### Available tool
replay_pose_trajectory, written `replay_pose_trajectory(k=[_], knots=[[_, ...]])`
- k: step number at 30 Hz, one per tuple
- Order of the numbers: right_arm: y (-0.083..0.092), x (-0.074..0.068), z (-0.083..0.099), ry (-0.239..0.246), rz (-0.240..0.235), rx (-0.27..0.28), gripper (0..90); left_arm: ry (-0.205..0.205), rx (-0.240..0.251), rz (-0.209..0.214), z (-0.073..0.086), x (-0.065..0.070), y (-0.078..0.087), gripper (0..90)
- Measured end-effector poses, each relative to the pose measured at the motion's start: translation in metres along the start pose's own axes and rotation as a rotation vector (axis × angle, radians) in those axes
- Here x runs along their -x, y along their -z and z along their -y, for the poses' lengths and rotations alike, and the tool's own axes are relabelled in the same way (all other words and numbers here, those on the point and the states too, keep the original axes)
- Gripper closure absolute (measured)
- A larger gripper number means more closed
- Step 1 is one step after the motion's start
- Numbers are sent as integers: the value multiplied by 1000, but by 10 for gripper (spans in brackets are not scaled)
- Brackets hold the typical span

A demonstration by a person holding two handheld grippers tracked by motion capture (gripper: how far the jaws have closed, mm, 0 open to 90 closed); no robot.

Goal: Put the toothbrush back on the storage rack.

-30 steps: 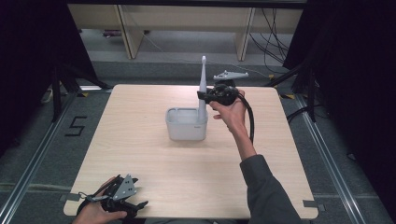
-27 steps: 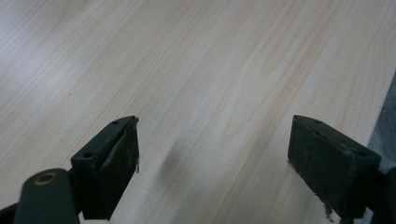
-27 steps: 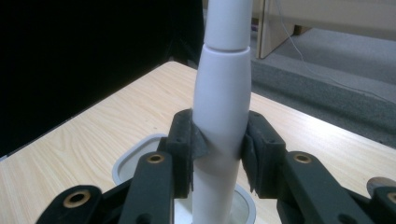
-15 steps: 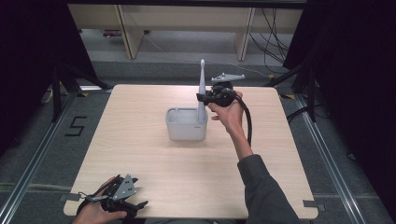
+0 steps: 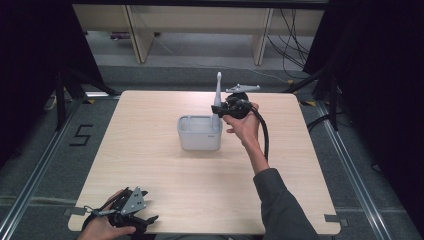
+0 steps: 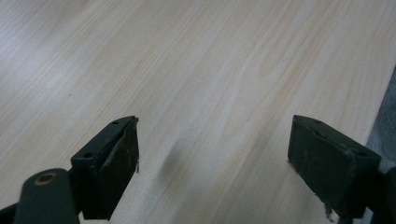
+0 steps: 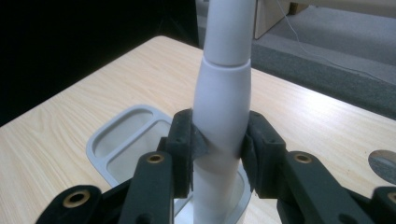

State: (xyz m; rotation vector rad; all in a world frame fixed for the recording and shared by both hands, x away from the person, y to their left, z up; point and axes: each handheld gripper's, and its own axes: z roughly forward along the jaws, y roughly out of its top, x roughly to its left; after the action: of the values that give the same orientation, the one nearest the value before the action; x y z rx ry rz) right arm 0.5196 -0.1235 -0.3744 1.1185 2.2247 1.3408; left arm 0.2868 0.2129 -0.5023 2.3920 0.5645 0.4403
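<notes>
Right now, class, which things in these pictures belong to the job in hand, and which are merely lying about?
Belonging to the job:
- tall white plastic electric toothbrush, upright
- right gripper, clamped on its handle
- pale grey plastic holder with compartments, toothbrush over its right end

Lying about:
- left gripper, jaws apart, idle at the near left corner
- light wooden table

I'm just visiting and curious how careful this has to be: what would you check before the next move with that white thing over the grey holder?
1. Right tool clamped on the white plastic electric toothbrush: ok.
2. Toothbrush upright: ok.
3. Toothbrush base over the round end slot of the grey plastic holder: ok in the right gripper view.
4. Base fully seated in the slot: cannot tell.
5. Left tool open, over bare light wooden table, away from the holder: ok.
</notes>
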Motion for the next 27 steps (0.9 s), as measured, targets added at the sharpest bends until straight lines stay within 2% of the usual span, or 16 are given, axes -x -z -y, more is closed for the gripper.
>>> replay_pose_trajectory(k=[1, 2, 3, 4, 6, 7, 10, 11, 12, 16, 20, 21, 23, 24, 25, 27], knots=[[0, 0, 0, 0, 0, 0, 668, 0, 0, 0, 0, 0, 0, 163], [-1, 1, 2, 26, 10, 1, 668, 2, 1, -2, 0, 0, 0, 163], [-1, -1, 3, 3, -3, -11, 668, 1, -2, -4, 0, 0, 0, 163], [-3, -1, 4, 9, 4, -8, 668, 1, -2, -4, 0, 0, 0, 162], [-4, 0, 5, 40, 1, -15, 668, 2, 1, -1, 0, 0, 0, 163], [-4, -2, 6, 15, 10, -29, 668, 2, 0, -2, 0, 0, 0, 163], [-6, -1, 8, 43, 14, -35, 668, 1, -2, -3, 0, 0, 0, 163], [-6, -1, 8, 43, 14, -35, 668, 1, -2, -3, 0, 0, 0, 162], [-7, -3, 9, 23, 10, -46, 668, 0, -2, -1, 0, 0, 0, 162], [-8, -2, 9, 55, 25, -46, 668, 2, 0, -1, 0, 0, 0, 163], [-9, -4, 11, 27, 25, -51, 668, 2, -2, -3, 0, 0, 0, 163], [-9, -2, 11, 51, 21, -56, 668, 1, 0, 1, 0, 0, 0, 163], [-11, -4, 14, 30, 26, -52, 668, 3, 0, -2, 0, 0, 0, 162], [-10, -2, 14, 45, 23, -64, 668, 1, -4, -4, 0, 0, -1, 162], [-10, -2, 15, 33, 26, -70, 668, 1, -4, -4, 0, 0, -1, 163], [-10, -1, 16, 37, 28, -72, 668, 0, -5, 0, 0, 0, -1, 163]])
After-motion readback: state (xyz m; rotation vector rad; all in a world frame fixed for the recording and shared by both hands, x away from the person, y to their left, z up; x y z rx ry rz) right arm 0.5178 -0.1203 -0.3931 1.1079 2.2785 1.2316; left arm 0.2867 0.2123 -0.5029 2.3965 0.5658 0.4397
